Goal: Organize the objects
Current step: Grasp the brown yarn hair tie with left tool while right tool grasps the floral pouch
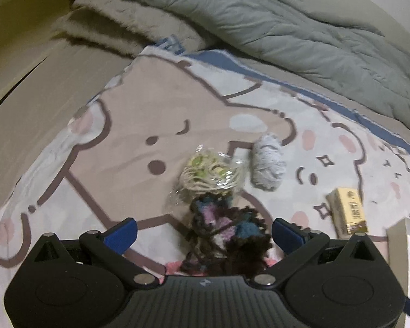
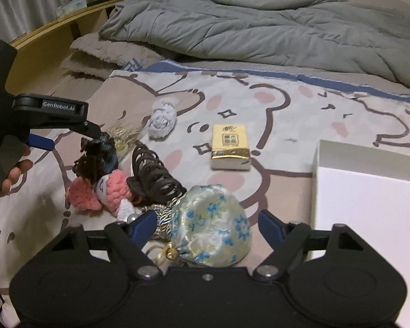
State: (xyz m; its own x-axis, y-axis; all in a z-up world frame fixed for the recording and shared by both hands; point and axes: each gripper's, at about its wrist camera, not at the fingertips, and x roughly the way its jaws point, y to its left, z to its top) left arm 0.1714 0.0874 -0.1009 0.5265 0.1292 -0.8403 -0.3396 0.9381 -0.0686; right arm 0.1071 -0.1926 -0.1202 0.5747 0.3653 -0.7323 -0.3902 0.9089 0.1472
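A dark brown, blue and purple crochet piece (image 1: 227,229) lies between the open fingers of my left gripper (image 1: 205,232); it also shows in the right wrist view (image 2: 98,153) under that gripper (image 2: 68,134). My right gripper (image 2: 206,227) is open around a pale floral satin pouch (image 2: 213,229). A pink crochet doll (image 2: 101,188), a brown hair claw (image 2: 155,175), a gold tissue pack (image 2: 229,147), a grey yarn ball (image 2: 161,121) and a bagged twine bundle (image 1: 207,172) lie on the cartoon blanket (image 2: 287,114).
A white box (image 2: 369,207) stands at the right. A grey duvet (image 2: 259,27) and a beige fleece (image 2: 95,52) lie at the back. A wooden headboard shelf (image 2: 54,27) is at the far left.
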